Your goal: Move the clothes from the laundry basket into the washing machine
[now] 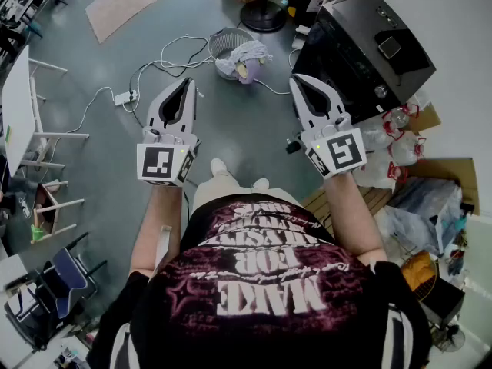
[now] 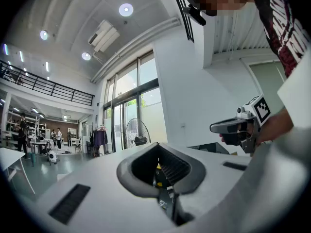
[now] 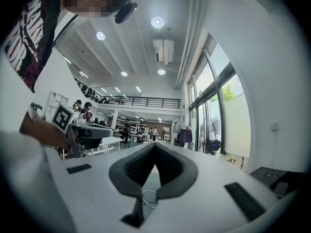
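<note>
Holding: nothing in either of my claws.
Left claw (image 1: 189, 84): closed, tips together, empty, at 11 o'clock from me.
Right claw (image 1: 299, 80): closed, empty, at 1 o'clock.
Laundry basket (image 1: 217, 43): on the floor (image 1: 231, 129) at 12 o'clock, well apart from both claws.
Clothes (image 1: 246, 55): in the basket, spilling over its rim.
Washing machine (image 1: 361, 44): black, at 2 o'clock.

The floor (image 1: 231, 129) is smooth grey concrete. A white cable (image 1: 165, 56) and power strip (image 1: 123, 97) lie on it, near a white table (image 1: 17, 106) at the left. Tall windows (image 2: 131, 106) adjoin a white wall (image 2: 194, 91). Round ceiling lights (image 2: 126, 9) are lit. A railed mezzanine (image 3: 141, 101) spans the far end.
</note>
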`<state>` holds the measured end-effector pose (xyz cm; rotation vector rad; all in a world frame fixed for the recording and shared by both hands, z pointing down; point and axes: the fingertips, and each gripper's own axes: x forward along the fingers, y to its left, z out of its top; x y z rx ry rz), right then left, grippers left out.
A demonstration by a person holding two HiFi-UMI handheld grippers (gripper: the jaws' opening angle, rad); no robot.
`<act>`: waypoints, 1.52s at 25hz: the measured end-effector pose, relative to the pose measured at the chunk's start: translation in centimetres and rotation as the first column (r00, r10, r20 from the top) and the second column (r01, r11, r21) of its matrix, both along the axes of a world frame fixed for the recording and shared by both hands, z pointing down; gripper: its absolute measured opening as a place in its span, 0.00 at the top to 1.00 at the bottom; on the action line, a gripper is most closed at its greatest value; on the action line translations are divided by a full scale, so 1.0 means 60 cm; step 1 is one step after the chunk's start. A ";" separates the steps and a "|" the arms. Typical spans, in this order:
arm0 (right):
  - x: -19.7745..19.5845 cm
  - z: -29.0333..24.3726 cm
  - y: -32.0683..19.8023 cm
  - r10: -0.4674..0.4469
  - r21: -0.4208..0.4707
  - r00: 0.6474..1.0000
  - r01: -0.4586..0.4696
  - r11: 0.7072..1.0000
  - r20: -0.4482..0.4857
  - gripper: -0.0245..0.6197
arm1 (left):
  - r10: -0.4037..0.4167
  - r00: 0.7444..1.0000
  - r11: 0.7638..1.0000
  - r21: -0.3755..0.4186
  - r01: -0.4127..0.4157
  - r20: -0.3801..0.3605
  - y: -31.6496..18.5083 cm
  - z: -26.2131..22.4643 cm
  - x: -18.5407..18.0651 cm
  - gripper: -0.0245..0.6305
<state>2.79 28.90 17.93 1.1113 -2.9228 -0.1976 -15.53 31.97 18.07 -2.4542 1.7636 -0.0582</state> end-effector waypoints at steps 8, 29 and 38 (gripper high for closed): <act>-0.016 -0.001 0.003 -0.028 -0.005 1.000 0.028 1.000 -0.007 0.96 | 0.015 1.000 0.999 -0.031 -0.015 0.010 -0.007 0.014 0.002 0.96; -0.108 0.059 -0.150 0.096 -0.115 0.994 -0.090 0.989 0.051 0.96 | 0.065 0.998 0.996 -0.062 -0.065 -0.009 -0.162 0.063 -0.104 0.96; -0.153 0.061 -0.224 0.130 -0.132 0.990 -0.122 0.984 0.058 0.96 | 0.084 0.996 0.993 -0.078 -0.085 -0.015 -0.232 0.075 -0.163 0.96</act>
